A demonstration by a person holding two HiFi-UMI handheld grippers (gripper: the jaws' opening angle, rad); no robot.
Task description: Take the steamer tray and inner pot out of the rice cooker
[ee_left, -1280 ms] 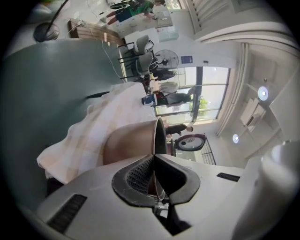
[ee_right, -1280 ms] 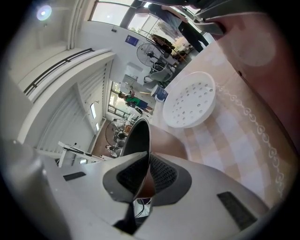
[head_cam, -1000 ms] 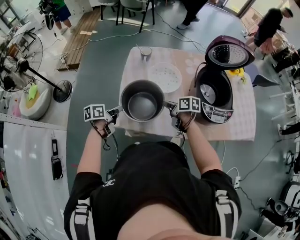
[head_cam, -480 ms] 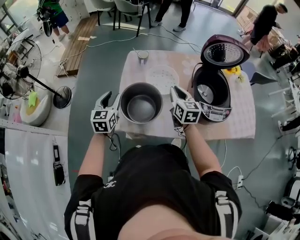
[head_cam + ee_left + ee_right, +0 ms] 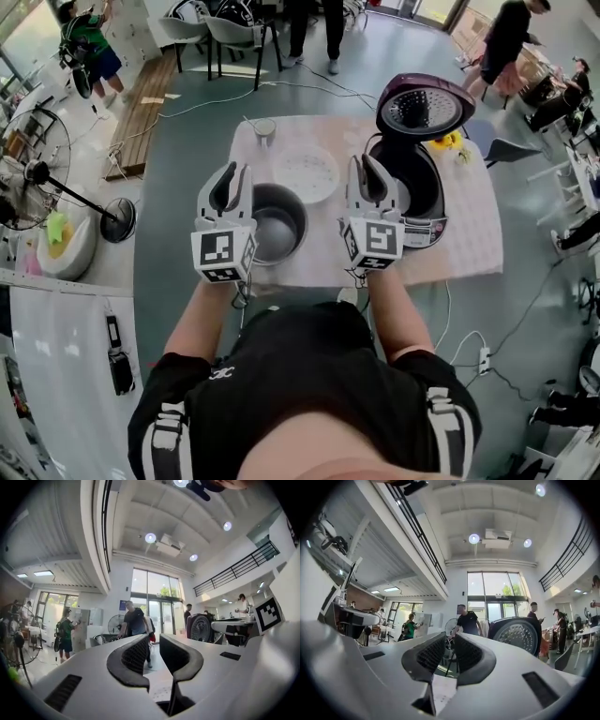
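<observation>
Beneath and between both jaws, inner pot (image 5: 279, 225).

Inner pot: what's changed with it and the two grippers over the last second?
The left gripper and right gripper let go of the rim of the inner pot and rose, turning level. The left jaws opened, then have just been closing partway; the right opened slightly; nothing is between either pair. The pot, steamer tray and open rice cooker stayed put on the table.
</observation>
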